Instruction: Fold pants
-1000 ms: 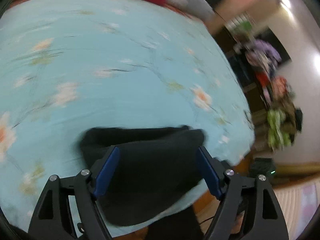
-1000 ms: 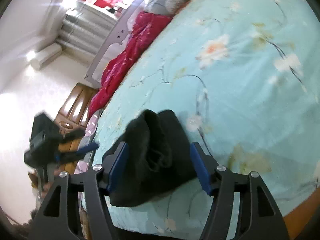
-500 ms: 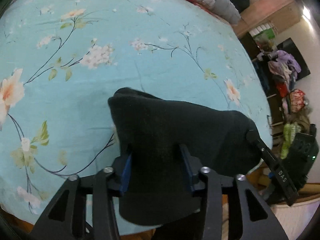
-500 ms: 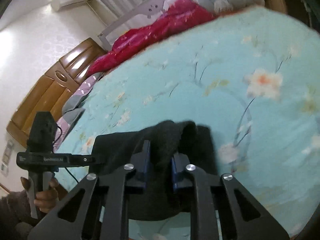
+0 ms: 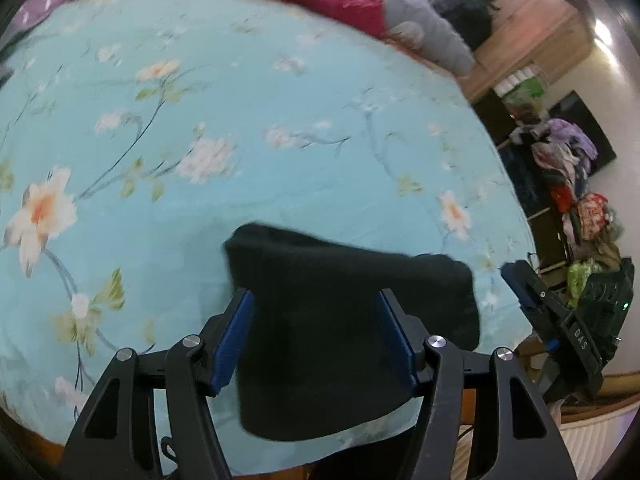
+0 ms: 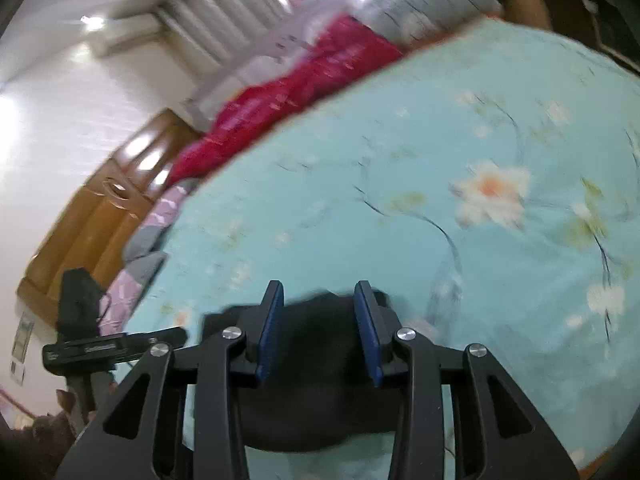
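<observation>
A: So, where are the black pants (image 5: 344,332) now?

B: At the bottom centre of both frames, a thick folded bundle on the near edge of the bed sheet (image 5: 280,160).

A: And the grippers?

B: The left gripper (image 5: 316,336) is wide open, its blue pads on either side of the bundle, holding nothing. The right gripper (image 6: 318,330) is partly open, with the cloth between its pads; I think it does not pinch.

A: How to finish well?

B: I would press the bundle flat and align the edges. The cloth looks soft, matte and thick; the turquoise sheet is smooth, with printed flowers.
</observation>
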`<action>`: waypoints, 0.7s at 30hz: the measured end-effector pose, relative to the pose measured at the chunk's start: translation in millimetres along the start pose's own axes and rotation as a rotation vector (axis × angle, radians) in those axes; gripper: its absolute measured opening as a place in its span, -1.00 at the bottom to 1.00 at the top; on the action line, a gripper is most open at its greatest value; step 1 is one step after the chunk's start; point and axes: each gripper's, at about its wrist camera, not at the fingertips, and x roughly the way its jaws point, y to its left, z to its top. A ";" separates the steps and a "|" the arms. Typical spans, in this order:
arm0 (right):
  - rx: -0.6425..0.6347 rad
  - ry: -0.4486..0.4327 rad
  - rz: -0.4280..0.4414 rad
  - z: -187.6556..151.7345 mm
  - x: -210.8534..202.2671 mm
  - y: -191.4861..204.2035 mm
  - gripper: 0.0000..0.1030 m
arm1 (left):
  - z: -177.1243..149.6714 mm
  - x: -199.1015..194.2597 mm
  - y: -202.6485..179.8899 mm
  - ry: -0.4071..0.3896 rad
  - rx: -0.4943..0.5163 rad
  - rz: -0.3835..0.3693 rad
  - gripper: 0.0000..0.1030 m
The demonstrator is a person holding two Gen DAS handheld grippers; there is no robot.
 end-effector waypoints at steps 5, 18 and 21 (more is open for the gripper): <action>-0.021 0.083 0.031 -13.7 39.2 10.5 -0.25 | -2.8 37.3 -8.1 0.056 0.040 0.065 0.25; -0.026 0.097 0.074 -23.5 14.1 4.5 -0.11 | -38.6 16.8 -14.8 0.082 0.157 0.057 0.43; -0.058 0.149 0.032 -50.7 18.0 1.1 0.25 | -56.1 40.5 -8.0 0.144 0.175 0.108 0.44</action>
